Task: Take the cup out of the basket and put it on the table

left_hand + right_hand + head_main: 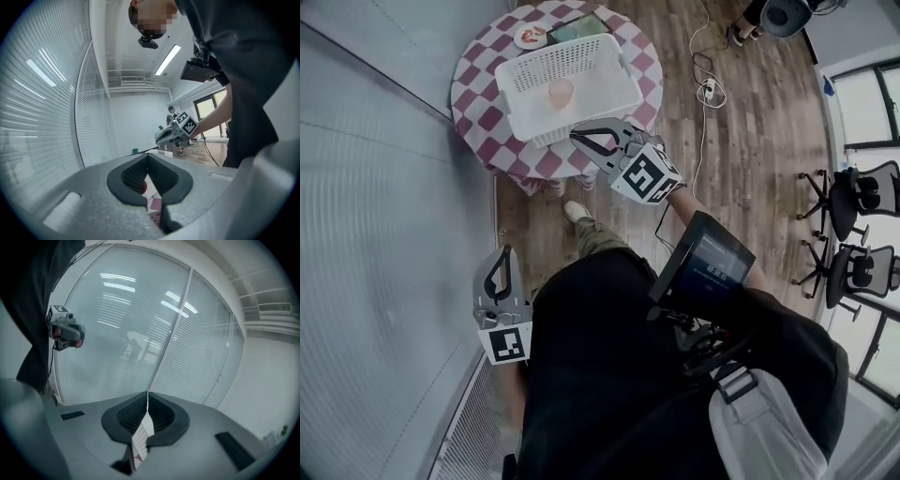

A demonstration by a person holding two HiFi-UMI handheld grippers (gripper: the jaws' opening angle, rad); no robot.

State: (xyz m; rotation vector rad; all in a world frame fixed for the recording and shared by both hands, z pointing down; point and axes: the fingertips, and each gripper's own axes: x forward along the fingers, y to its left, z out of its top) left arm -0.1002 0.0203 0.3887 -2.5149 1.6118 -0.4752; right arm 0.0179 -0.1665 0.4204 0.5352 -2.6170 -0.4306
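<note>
A pink cup (560, 92) stands inside the white lattice basket (581, 58) on a round table with a red and white checked cloth (487, 103). My right gripper (576, 136) hovers just in front of the basket's near edge, jaws shut and holding nothing. The left gripper (504, 251) hangs low beside the person's left leg, far from the table, also shut and empty. In the right gripper view a strip of the basket (140, 434) shows below the shut right gripper (147, 395). The left gripper view shows its own shut left gripper (147, 155) and the right gripper (176, 132) ahead.
A small plate of food (530, 36) and a green flat item (577, 26) lie behind the basket. A glass wall with blinds (375, 234) runs along the left. A power strip with cable (709, 90) lies on the wooden floor, and office chairs (861, 202) stand at the right.
</note>
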